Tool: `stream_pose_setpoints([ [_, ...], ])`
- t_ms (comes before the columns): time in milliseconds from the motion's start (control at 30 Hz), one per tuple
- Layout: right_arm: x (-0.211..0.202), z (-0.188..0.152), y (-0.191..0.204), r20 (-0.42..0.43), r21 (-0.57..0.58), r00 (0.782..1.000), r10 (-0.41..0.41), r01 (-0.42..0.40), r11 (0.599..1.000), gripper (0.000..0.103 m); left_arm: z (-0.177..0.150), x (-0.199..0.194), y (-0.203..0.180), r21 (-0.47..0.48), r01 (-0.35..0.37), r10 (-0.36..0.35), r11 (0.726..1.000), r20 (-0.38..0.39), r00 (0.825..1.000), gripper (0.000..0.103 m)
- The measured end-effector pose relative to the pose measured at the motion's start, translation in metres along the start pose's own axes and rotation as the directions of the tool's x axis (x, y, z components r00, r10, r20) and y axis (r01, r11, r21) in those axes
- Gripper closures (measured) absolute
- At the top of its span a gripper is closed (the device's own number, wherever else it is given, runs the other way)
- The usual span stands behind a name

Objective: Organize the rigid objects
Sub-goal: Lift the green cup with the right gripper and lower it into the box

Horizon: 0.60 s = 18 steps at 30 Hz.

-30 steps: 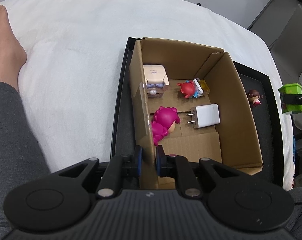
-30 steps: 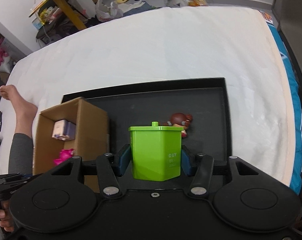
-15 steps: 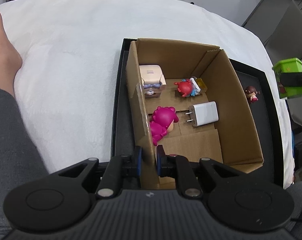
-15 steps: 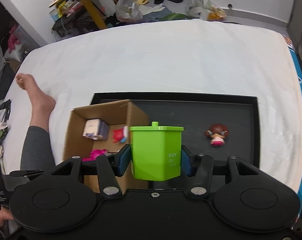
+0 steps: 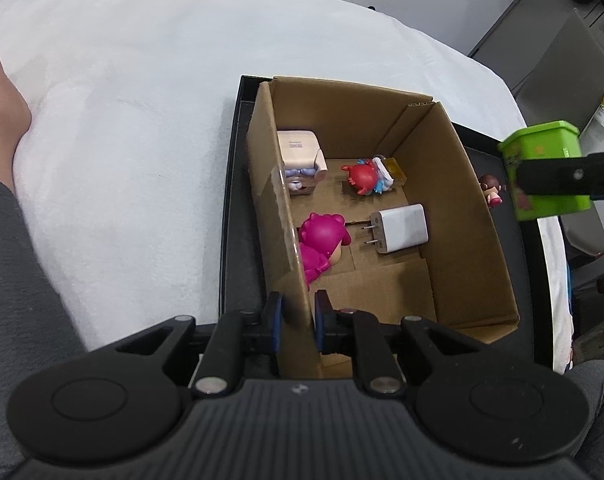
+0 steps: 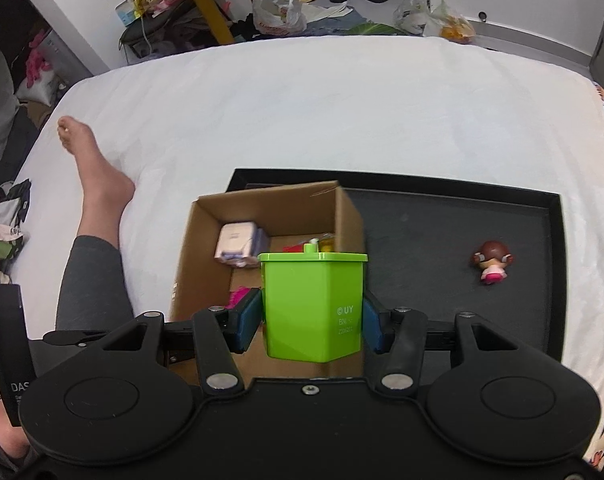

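bed [image 6: 341, 100]: wide bare sheet | black tray [image 6: 553, 248]: right half open | cardboard box [image 5: 453, 184]: near wall pinched by left gripper [image 5: 295, 322] | right gripper [image 6: 311, 322]: clasps green container [image 6: 313, 304] above box's right rim | doll [image 6: 491, 266]: alone on tray

Each hand-held gripper [image 6: 311, 320] is black plastic with blue pads [image 6: 248, 320] and silver screws. The person wears grey leggings [image 6: 90, 280]; the foot is bare.

Two steep downward wrist views, shared box [image 5: 381, 184].
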State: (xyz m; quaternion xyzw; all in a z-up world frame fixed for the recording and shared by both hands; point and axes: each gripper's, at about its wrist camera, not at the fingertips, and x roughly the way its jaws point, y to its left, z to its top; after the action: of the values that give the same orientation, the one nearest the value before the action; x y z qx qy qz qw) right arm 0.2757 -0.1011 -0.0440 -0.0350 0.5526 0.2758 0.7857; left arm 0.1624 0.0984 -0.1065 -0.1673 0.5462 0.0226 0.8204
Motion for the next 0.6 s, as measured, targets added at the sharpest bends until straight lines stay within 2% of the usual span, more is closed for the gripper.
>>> stream_pose_setpoints([
  [267, 0.020, -0.009, 0.036, -0.031, -0.031, 1.000, -0.003, 0.002, 1.000, 0.052, 0.002, -0.001, 0.004, 0.005, 0.021, -0.021, 1.000, 0.004, 1.000, 0.087],
  [400, 0.036, -0.015, 0.050, -0.058, -0.046, 0.998, -0.011, 0.009, 0.999, 0.052, 0.001, 0.000, 0.012, -0.016, 0.053, -0.053, 0.998, 0.006, 0.999, 0.087],
  [600, 0.056, -0.020, 0.061, -0.094, -0.048, 0.995, -0.028, 0.024, 0.999, 0.052, 0.002, -0.001, 0.017, -0.031, 0.073, -0.073, 0.997, 0.009, 0.997, 0.087],
])
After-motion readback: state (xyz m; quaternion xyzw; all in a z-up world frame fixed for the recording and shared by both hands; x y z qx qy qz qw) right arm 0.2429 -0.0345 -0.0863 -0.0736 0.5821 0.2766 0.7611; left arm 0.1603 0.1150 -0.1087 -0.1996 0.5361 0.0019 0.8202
